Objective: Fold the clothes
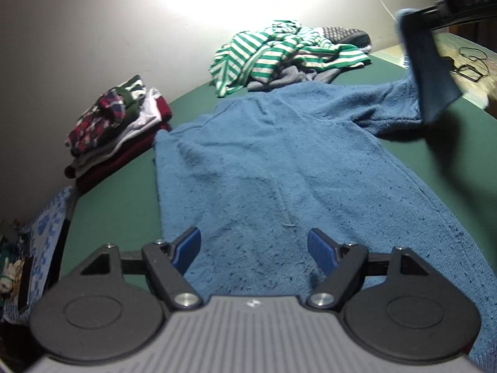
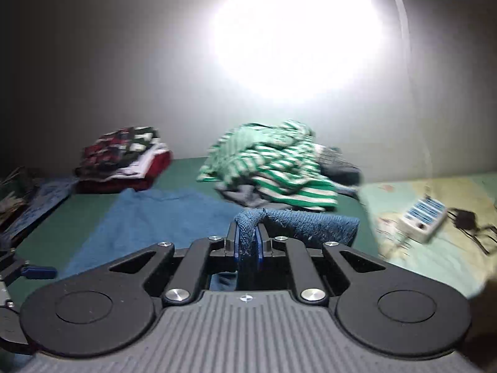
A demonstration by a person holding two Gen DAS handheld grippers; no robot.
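A blue terry shirt (image 1: 279, 161) lies spread flat on the green surface (image 1: 118, 202). My left gripper (image 1: 253, 239) is open just above the shirt's near hem, with nothing between its blue pads. My right gripper (image 2: 247, 233) is shut on the shirt's sleeve (image 2: 304, 222), and the cloth bunches between its pads. In the left wrist view the right gripper (image 1: 410, 15) is up at the far right, and the sleeve (image 1: 431, 71) hangs from it, lifted off the surface. The left gripper's finger (image 2: 37, 272) shows at the left edge of the right wrist view.
A loose pile of clothes topped by a green-and-white striped garment (image 1: 279, 49) lies beyond the shirt. A folded stack (image 1: 118, 124) sits at the back left. To the right, a pale patterned sheet carries a white device (image 2: 424, 217) and dark cables (image 2: 469, 220). A wall runs behind.
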